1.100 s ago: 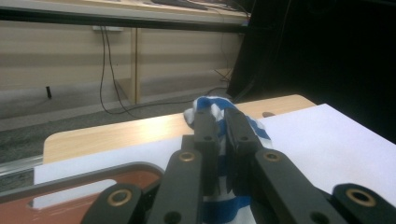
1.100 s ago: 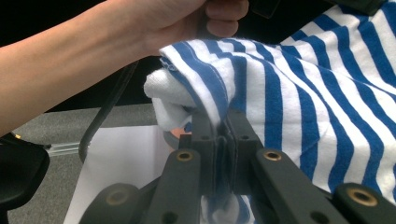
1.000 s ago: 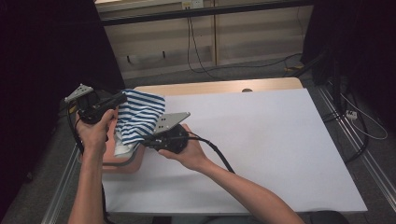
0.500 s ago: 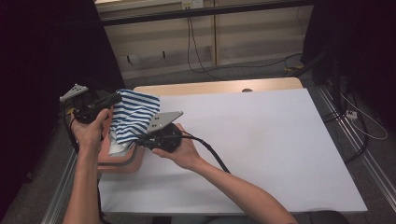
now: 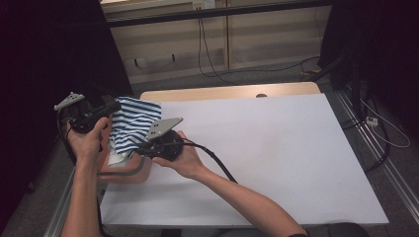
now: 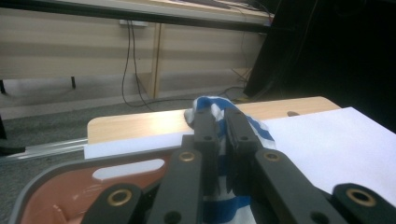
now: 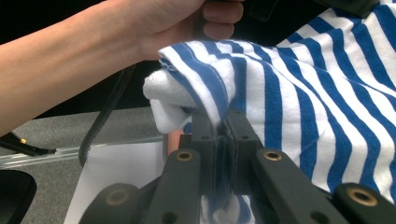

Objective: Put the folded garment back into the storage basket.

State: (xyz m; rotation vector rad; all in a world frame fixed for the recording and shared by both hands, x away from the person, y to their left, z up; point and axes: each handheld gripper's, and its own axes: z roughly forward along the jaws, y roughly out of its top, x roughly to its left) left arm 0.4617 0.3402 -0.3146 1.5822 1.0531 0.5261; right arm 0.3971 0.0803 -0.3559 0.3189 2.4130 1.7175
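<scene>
Cloth: we hold the blue-and-white striped towel [image 5: 132, 124] lifted above the reddish-brown plastic tray [image 5: 123, 174], at the white table's [image 5: 276, 163] left edge.
Left gripper [image 5: 109, 109]: clamped on the towel's upper edge.
Right gripper [image 5: 141, 148]: clamped on its lower folded corner.

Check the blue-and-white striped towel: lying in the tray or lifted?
Lifted. The blue-and-white striped towel hangs bunched between the left gripper and right gripper, both clamped on it, above the reddish-brown tray.
</scene>
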